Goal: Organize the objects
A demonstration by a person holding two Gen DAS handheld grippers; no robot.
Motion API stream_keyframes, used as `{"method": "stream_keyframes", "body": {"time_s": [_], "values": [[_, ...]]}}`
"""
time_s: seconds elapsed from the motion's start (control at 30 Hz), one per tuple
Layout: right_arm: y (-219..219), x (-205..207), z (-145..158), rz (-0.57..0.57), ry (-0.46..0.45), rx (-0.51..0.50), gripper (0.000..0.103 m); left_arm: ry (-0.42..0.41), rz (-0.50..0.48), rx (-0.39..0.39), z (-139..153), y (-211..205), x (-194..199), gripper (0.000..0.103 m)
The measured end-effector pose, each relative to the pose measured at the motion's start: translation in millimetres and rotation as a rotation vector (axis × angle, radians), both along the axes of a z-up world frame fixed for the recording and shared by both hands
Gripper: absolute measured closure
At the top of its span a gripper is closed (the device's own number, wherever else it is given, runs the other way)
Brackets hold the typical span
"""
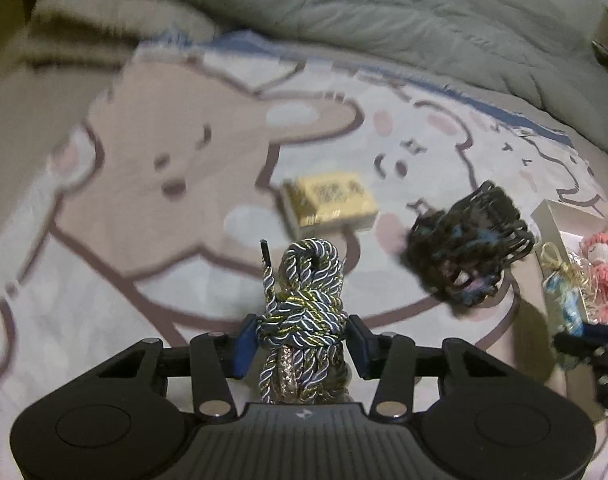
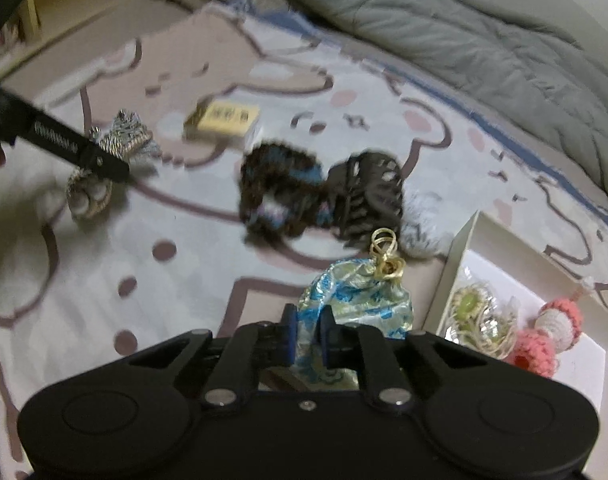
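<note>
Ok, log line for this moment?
left gripper: shut on rope bundle | right gripper: shut on blue pouch | white box: open

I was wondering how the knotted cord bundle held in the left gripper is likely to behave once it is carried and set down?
The knotted cord bundle looks soft and probably light. The left gripper pinches its middle, so it may sag. Its glossy strands could slip. Set down on the bedspread, it probably slumps rather than rolls.
</note>
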State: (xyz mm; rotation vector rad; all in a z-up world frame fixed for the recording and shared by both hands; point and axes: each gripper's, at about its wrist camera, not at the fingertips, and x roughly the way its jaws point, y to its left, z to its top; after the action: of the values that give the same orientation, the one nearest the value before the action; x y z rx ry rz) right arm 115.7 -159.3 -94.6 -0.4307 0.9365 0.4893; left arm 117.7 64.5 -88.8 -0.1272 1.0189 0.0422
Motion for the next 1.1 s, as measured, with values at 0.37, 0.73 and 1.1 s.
{"method": "stream_keyframes", "body": {"time_s": [0.37,0.73,1.1], "values": [[-19.6,-11.8,51.9,-0.082,-0.112,0.169,0.092,-0.148,-0.027,-0.038,51.3,-22.2,-17.1,0.055],[-42.5,-25.7,88.0,-0.172,-0.218,0.294,0.092,-0.262,-0.054,-0.036,85.6,-33.5,-32.2,0.055],[-57.9,-34.0,105.7,-0.213,-0.252,0.376,0.092,-0.339,-0.104,-0.036,107.7,-57.1,-43.0,0.055]]}}
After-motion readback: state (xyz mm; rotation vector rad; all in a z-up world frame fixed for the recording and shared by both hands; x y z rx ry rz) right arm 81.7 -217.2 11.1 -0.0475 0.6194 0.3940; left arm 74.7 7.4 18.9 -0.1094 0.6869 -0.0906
